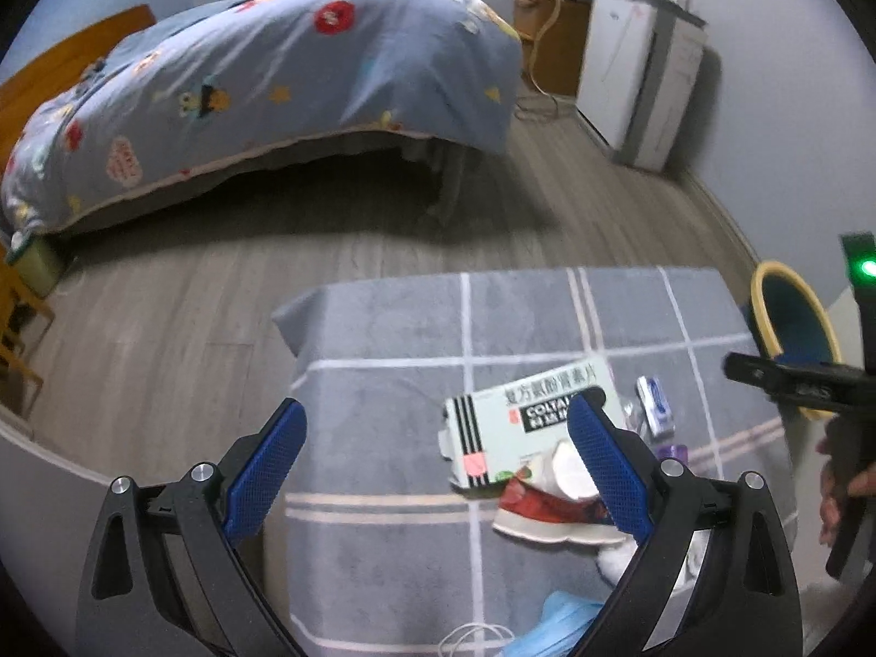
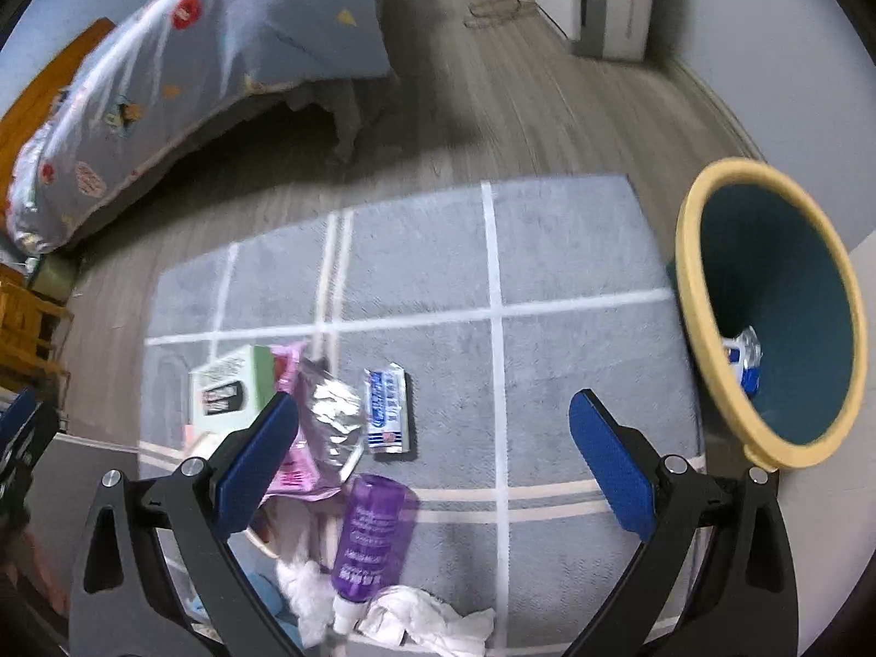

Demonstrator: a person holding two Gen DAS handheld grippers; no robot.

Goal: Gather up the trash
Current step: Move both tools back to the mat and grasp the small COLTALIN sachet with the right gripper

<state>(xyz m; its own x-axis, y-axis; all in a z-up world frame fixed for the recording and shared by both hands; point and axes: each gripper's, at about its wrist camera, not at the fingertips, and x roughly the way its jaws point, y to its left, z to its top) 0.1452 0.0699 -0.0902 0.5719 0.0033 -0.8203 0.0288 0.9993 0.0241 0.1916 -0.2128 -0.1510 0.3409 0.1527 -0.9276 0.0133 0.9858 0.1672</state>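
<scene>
Both grippers spread and empty over rug litter; bin at right.
Left gripper (image 1: 438,460) above box (image 1: 525,416); right gripper (image 2: 432,438) above bottle (image 2: 367,531), foil pack (image 2: 331,416), wrapper (image 2: 387,410). Bin (image 2: 706,295) holds one piece. Risk: overlapping trash, so one pinch may drag neighbours or slip on foil.

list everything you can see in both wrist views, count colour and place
rug: 1, grey with white lines, on the wood floor
bin: 1, teal with yellow rim, at the rug's right edge, one wrapper inside
medicine box: 1, white and green, on the rug
purple bottle: 1, lying on the rug
blue-white wrapper: 1, on the rug
silver pouch: 1, beside that wrapper
white tissues: crumpled, count unclear, near edge of rug
blue face mask: 1, near edge of rug
bed: 1, blue patterned cover, far left
white cabinet: 1, by the far wall
left gripper: open, empty
right gripper: open, empty
</scene>
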